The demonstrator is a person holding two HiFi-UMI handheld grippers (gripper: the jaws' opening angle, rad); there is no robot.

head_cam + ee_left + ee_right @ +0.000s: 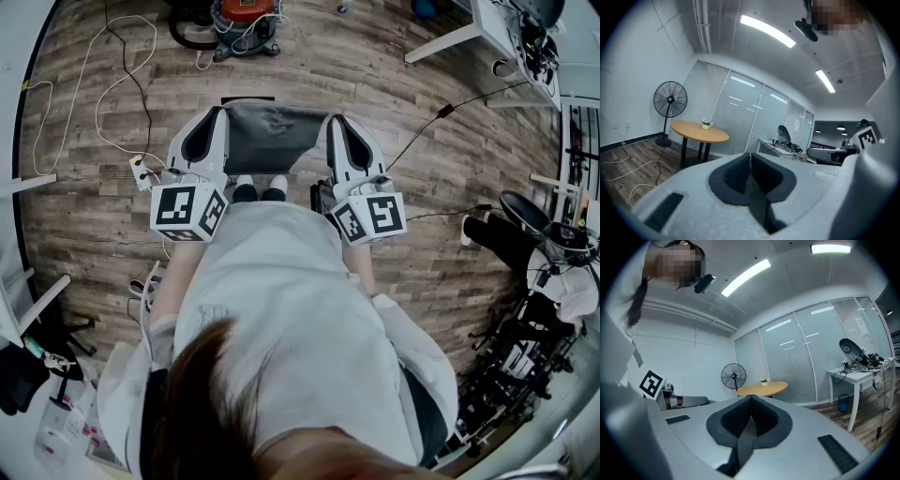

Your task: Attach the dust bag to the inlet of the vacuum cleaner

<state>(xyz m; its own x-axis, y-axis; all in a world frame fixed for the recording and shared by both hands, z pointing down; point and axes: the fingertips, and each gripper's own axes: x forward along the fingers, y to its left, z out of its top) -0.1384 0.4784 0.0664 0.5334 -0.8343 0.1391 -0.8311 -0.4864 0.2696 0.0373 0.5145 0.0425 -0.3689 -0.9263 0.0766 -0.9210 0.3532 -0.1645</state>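
A grey dust bag [272,136] hangs spread between my two grippers, just above the person's shoes. My left gripper [214,117] is shut on the bag's left edge and my right gripper [336,122] on its right edge. In the left gripper view the jaws of the left gripper [750,157] are pressed together, with a dark strip of the bag [758,199] pinched in them. The right gripper [751,399] likewise clamps a grey woven strip of bag [744,441]. The vacuum cleaner [246,19], red-topped with a black hose, stands on the floor well ahead, apart from the bag.
White and black cables [112,84] and a power strip [141,172] lie on the wood floor at left. A white table [497,23] stands far right, dark equipment [525,328] near right. The gripper views show a round wooden table [699,130] and a standing fan [670,101].
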